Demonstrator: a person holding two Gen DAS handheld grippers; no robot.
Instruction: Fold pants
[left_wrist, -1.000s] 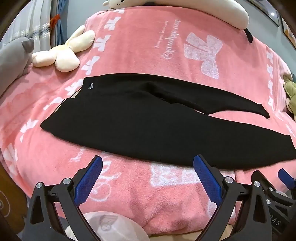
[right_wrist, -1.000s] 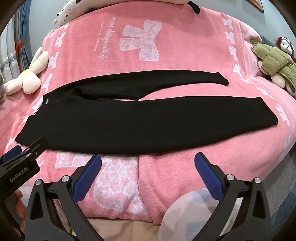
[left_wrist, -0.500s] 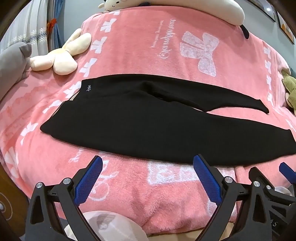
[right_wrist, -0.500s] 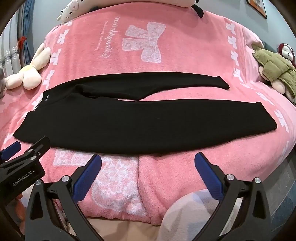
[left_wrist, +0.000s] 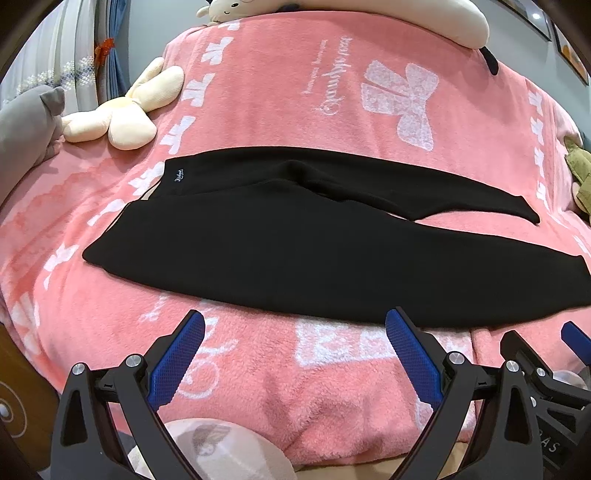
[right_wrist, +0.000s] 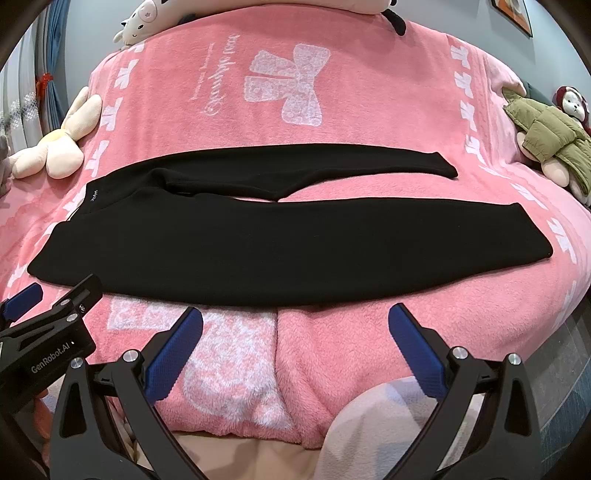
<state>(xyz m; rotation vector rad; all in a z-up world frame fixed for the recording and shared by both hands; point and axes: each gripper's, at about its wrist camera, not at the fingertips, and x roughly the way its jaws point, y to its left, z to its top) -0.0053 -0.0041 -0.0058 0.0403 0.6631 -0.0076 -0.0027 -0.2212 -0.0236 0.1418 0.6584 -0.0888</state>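
Black pants (left_wrist: 295, 240) are being displayed flat across a pink fleece blanket (left_wrist: 280, 88) printed with white bows, waistband toward a cream plush toy (left_wrist: 125, 114). Nearer than the pants, the left gripper (left_wrist: 295, 339) and right gripper (right_wrist: 295, 336) are being held wide apart, empty. Beyond the plush toy, curtains (left_wrist: 74, 55) are being glimpsed.

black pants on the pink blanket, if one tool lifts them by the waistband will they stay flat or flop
Probably flop: the black pants look like soft knit that lies limp and follows the curve of the pink blanket, so both legs would likely hang. They look light. The fleecy blanket may cling to them somewhat when they are dragged.
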